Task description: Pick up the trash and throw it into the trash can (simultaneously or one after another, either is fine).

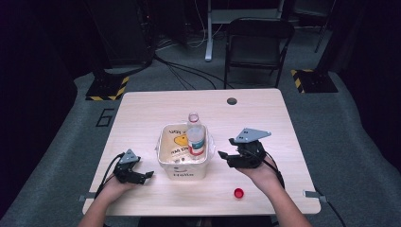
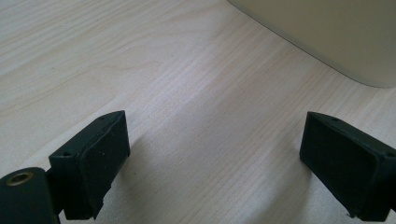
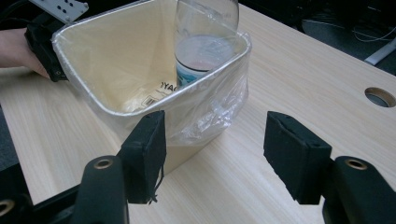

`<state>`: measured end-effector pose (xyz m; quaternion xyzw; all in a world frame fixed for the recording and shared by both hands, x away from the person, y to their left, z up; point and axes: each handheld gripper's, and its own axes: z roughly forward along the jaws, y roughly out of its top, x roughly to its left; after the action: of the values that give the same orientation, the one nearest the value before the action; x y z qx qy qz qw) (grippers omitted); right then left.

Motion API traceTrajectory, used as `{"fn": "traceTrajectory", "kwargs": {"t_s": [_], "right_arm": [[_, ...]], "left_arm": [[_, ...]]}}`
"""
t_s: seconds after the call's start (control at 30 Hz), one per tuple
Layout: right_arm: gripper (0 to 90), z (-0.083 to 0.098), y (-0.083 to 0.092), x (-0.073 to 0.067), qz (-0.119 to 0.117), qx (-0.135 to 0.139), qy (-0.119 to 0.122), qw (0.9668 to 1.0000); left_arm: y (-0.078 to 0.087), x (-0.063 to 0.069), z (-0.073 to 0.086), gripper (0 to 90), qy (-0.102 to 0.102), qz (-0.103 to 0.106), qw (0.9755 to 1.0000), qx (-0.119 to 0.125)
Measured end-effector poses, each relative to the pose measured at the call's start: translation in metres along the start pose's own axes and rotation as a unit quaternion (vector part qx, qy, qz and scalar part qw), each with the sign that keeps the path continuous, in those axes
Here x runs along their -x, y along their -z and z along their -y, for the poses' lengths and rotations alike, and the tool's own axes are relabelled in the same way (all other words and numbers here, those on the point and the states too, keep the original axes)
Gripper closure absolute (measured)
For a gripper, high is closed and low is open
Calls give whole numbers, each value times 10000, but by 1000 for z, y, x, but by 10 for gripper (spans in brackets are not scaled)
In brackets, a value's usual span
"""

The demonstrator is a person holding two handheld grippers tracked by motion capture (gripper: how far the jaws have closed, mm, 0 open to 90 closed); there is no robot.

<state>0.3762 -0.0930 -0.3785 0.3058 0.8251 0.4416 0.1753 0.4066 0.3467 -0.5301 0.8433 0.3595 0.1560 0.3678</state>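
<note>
In the high view, a small lined bin [image 1: 183,152] sat at the centre of the bench [image 1: 142,109], an uncapped bottle [image 1: 195,136] standing in its right half and a red cap [image 1: 239,192] lying lower right. The left claw [image 1: 146,175] rested lower left, the right claw [image 1: 222,155] just right of the bin. The right gripper view added the clear liner [image 3: 219,109] draped over the rim, with the right claw's jaws apart and empty. The left gripper view showed the left claw [image 2: 212,163] spread wide over bare wood, the bin's wall [image 2: 327,37] at upper right.
</note>
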Motion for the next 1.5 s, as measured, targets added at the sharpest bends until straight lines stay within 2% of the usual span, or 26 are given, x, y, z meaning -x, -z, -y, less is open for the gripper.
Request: {"fn": "traceTrajectory", "kwargs": {"t_s": [0.07,0.43,0.77,0.93,1.5], "right_arm": [[385,5,3,-1,-10,28,2,10000],[409,30,12,0,33,-54,-361,9993],[423,55,21,-2,85,-16,-449,9990],[423,70,24,-2,82,-4,-591,9982],[416,115,24,-13,133,-272,-617,9976]], "left_arm": [[0,0,0,81,0,-1,10000,1],[0,0,0,81,-1,3,10000,12],[0,1,0,81,6,-7,10000,31],[-1,1,0,81,18,-5,10000,37],[0,1,0,80,-9,-1,10000,-12]]}}
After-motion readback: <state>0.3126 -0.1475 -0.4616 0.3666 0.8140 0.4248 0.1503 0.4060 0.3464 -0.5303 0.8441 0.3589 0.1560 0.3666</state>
